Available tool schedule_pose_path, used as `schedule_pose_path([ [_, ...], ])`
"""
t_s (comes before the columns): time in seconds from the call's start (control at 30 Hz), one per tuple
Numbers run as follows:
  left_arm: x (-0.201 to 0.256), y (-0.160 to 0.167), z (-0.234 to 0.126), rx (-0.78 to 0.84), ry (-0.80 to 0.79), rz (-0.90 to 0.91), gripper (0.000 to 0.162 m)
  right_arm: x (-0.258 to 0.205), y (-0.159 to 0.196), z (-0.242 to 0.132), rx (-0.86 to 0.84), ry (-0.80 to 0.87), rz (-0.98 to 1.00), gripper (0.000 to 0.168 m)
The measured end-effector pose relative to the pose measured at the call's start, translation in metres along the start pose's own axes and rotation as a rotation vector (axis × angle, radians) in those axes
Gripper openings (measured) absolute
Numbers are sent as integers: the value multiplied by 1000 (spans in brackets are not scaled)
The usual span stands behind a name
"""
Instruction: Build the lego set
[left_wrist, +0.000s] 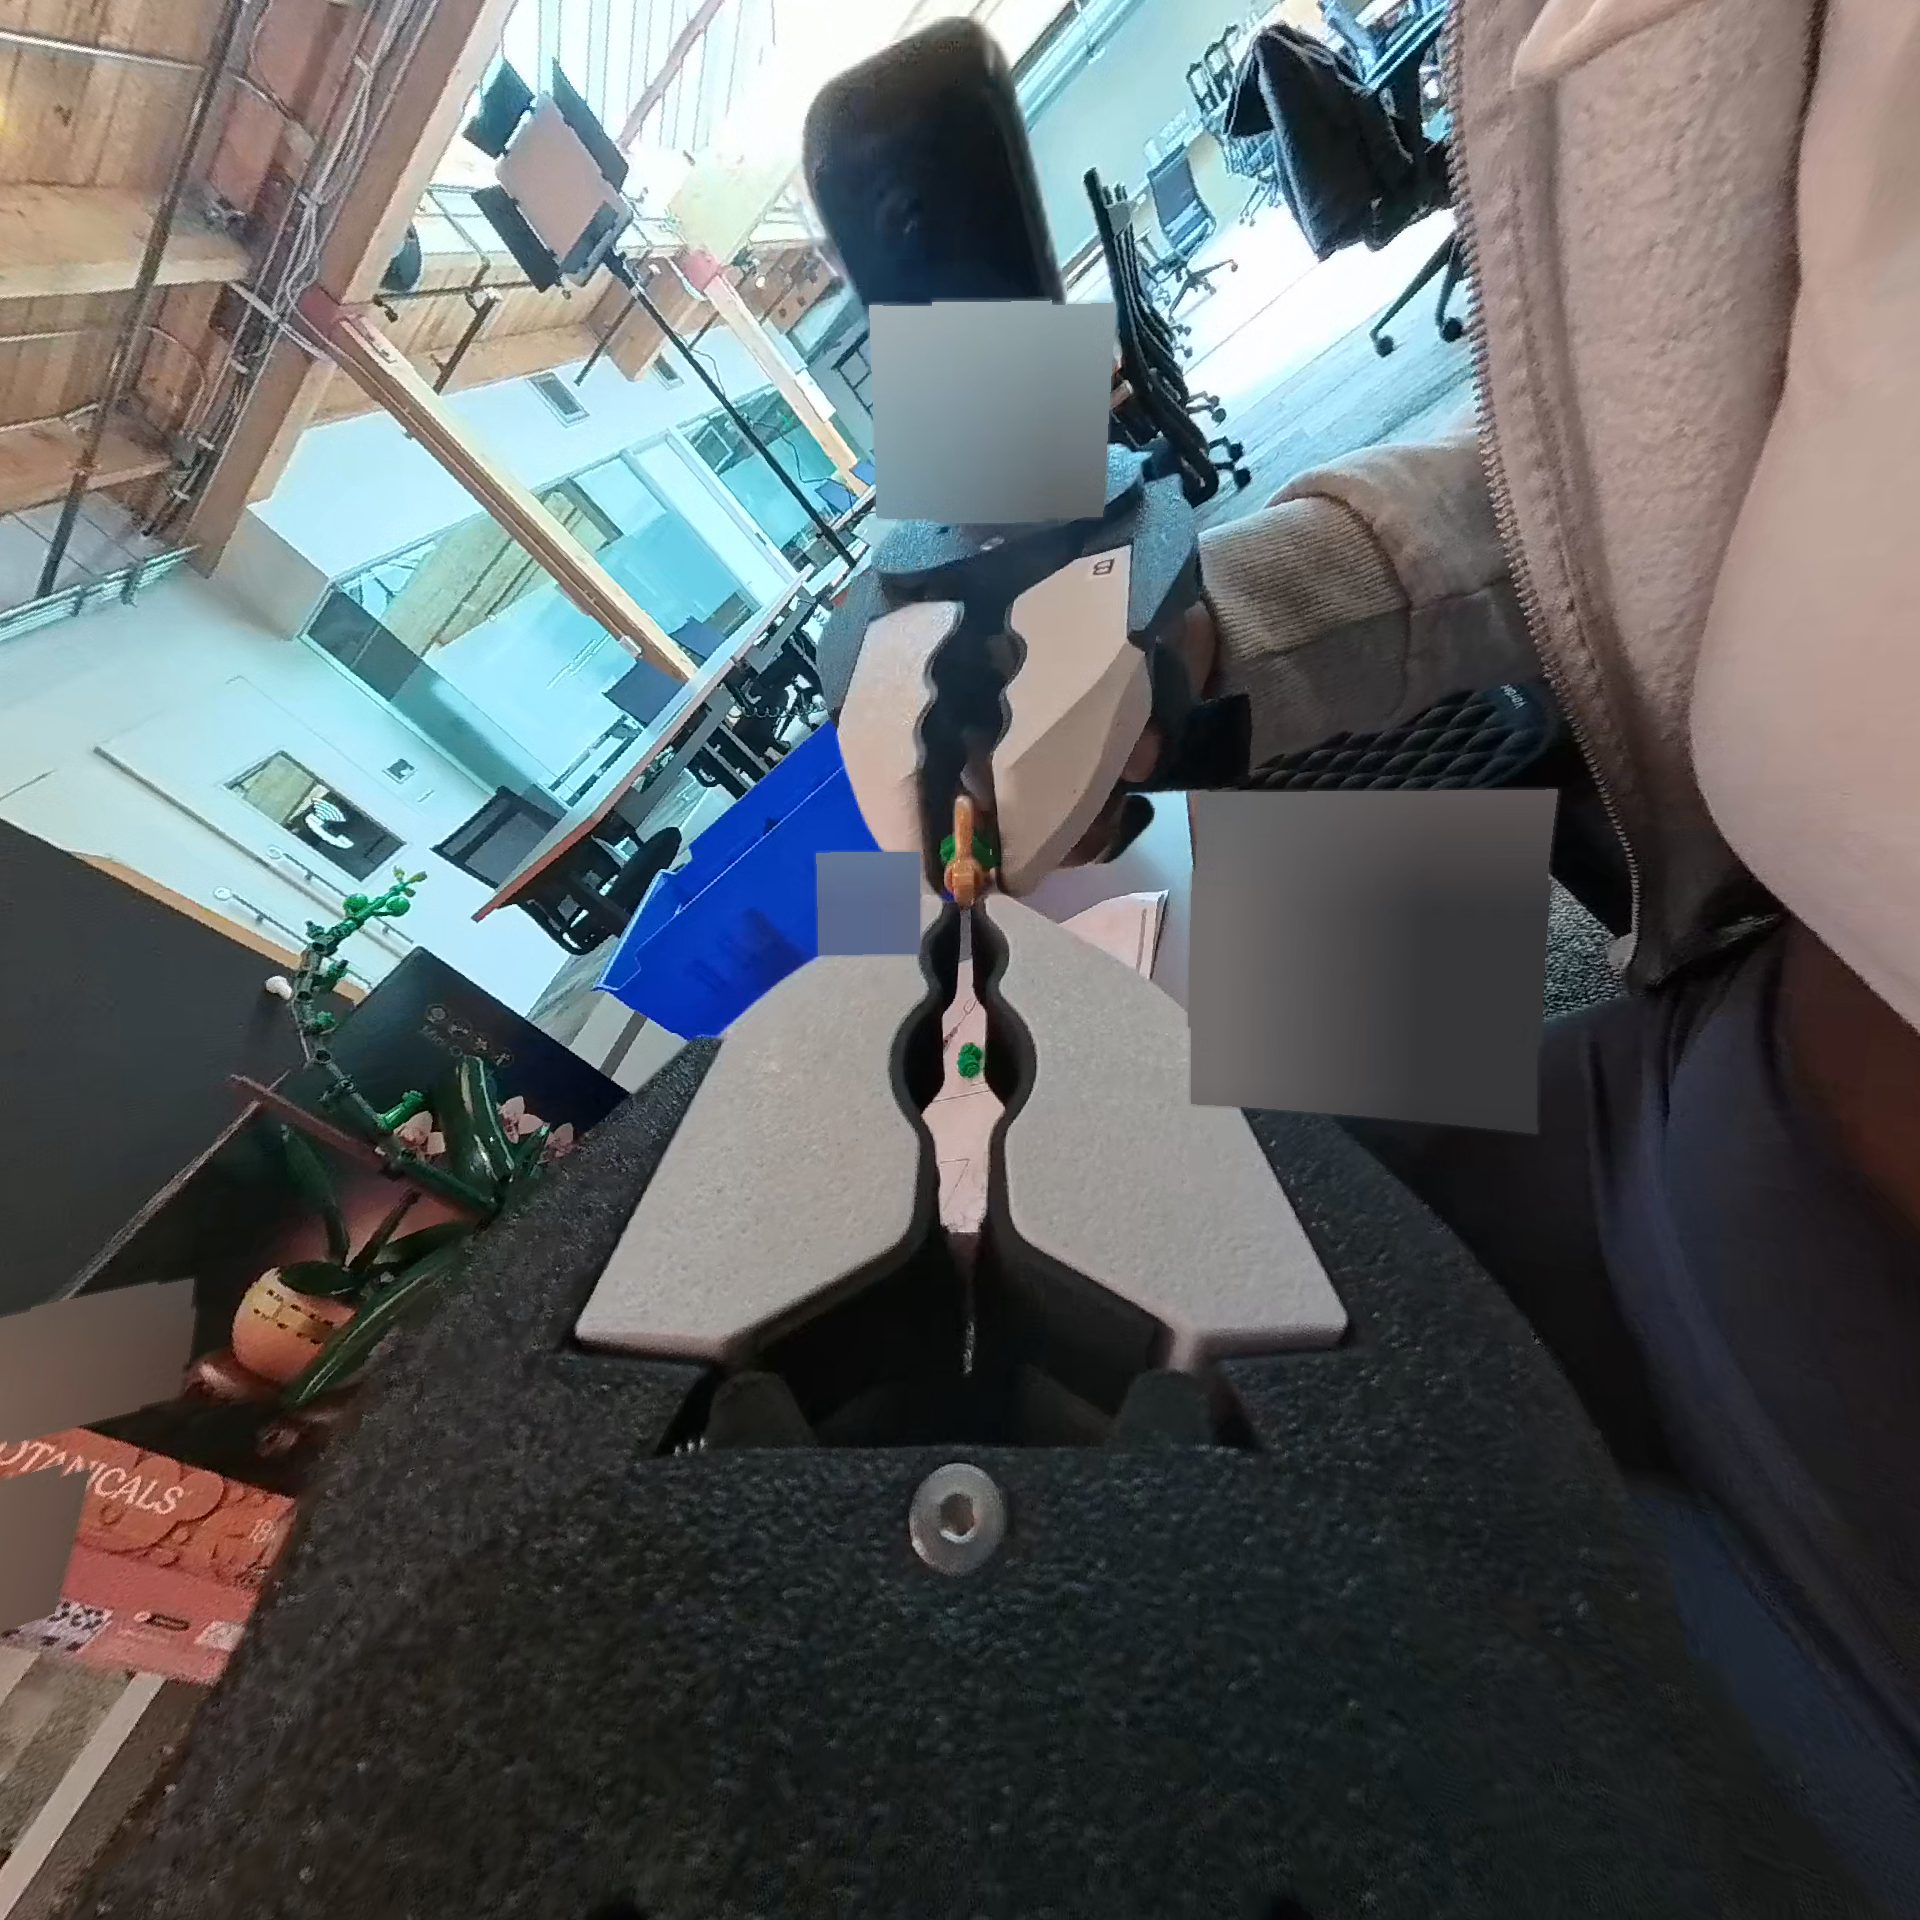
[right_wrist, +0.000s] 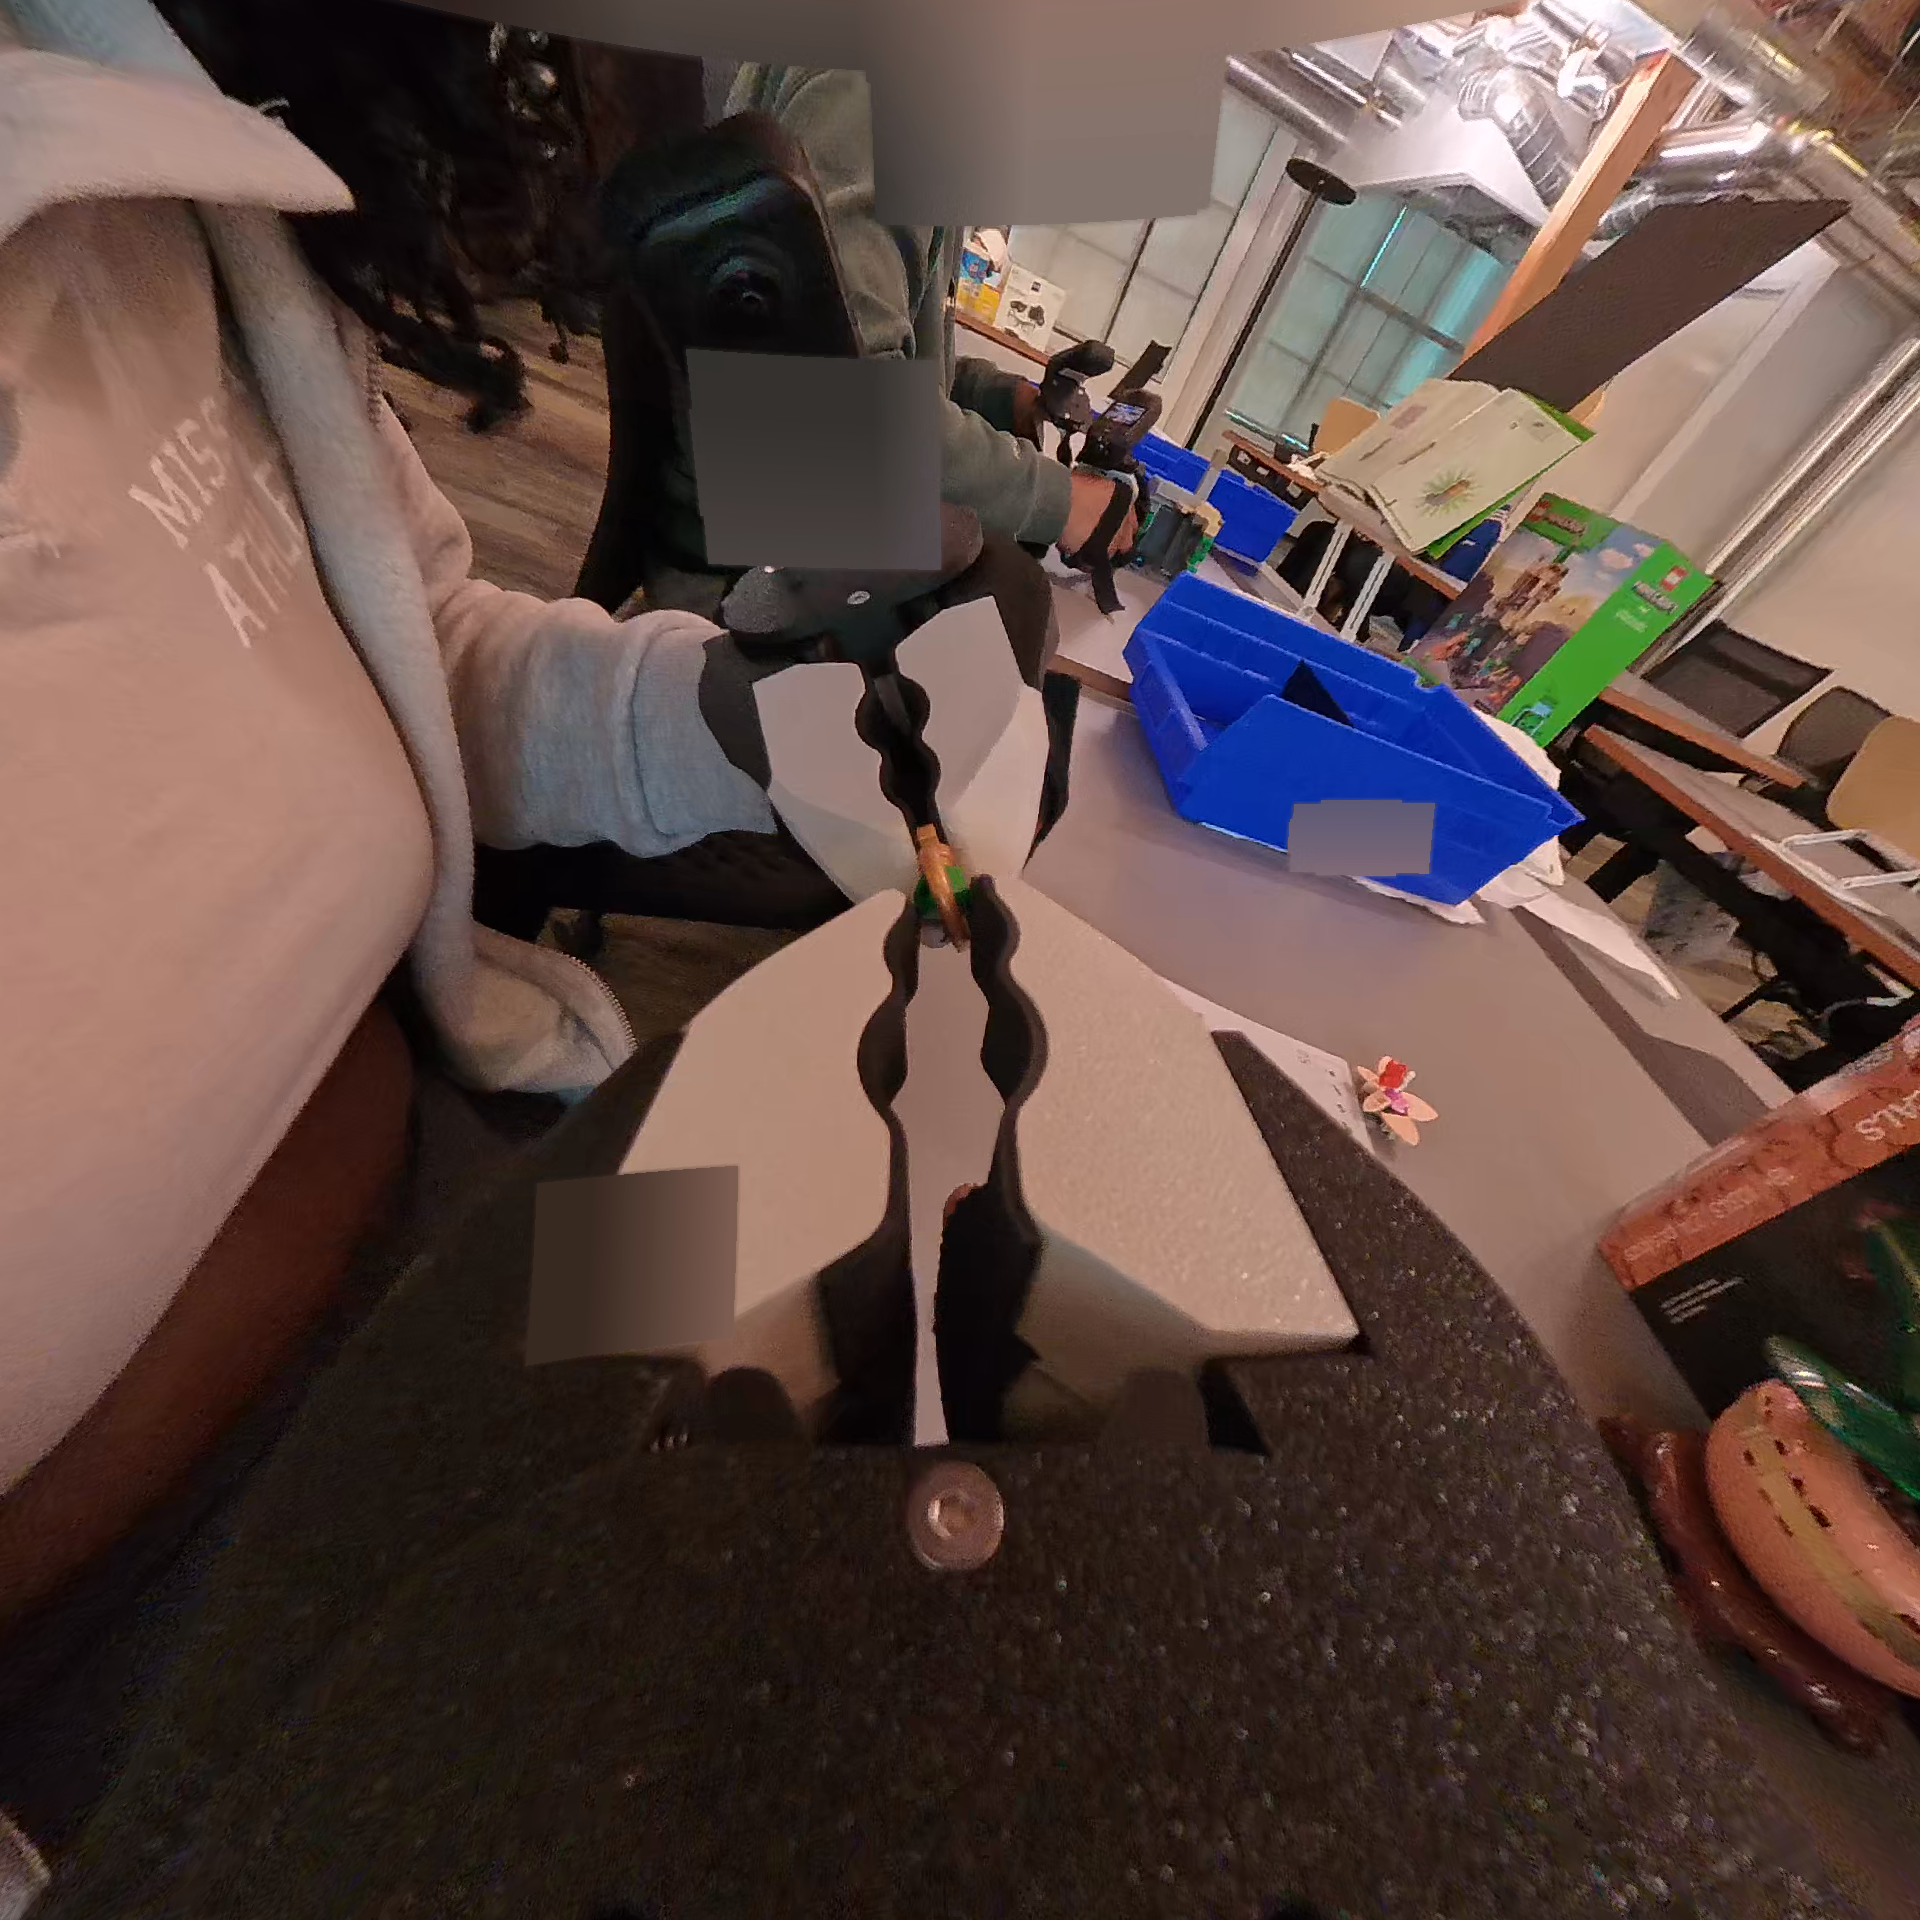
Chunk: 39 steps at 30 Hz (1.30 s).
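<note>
A small tan lego piece with green bits (left_wrist: 966, 854) hangs in the air between the two grippers, which face each other tip to tip. My left gripper (left_wrist: 962, 914) is shut on its thin end. My right gripper (right_wrist: 941, 902) is shut on its other end, where the green bits (right_wrist: 940, 885) sit. The right gripper also shows in the left wrist view (left_wrist: 977, 847), and the left gripper in the right wrist view (right_wrist: 928, 831). Another small green piece (left_wrist: 969, 1060) lies on the paper below.
The part-built orchid stands to one side: green stem (left_wrist: 332, 987) and pink pot (right_wrist: 1818, 1538), beside the set's box (right_wrist: 1756, 1236). A pink flower piece (right_wrist: 1392, 1099) lies on the grey table (right_wrist: 1299, 956). A blue bin (right_wrist: 1351, 758) stands behind. The person's torso is close.
</note>
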<state>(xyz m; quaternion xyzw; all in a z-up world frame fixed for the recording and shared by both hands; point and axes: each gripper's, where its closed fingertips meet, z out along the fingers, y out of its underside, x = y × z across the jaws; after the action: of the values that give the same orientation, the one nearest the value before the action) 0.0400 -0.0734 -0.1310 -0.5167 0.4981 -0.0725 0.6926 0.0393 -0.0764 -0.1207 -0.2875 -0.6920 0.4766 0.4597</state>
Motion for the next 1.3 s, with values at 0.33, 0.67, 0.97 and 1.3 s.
schedule_pose_path([
  [0.33, 4, 5, 0, -5, 58, -132, 1, 0, 2, 1, -53, 72, -210, 9],
  [0.67, 4, 1, 2, -22, 22, 12, 12, 0, 3, -4, -12, 36, -79, 8],
  [0.97, 1, 2, -2, -31, 0, 40, 20, -1, 6, -2, -39, 18, -87, 8],
  [1.3, 8, -1, -3, -2, 88, -112, 3, -2, 9, -1, -58, 19, -122, 8],
])
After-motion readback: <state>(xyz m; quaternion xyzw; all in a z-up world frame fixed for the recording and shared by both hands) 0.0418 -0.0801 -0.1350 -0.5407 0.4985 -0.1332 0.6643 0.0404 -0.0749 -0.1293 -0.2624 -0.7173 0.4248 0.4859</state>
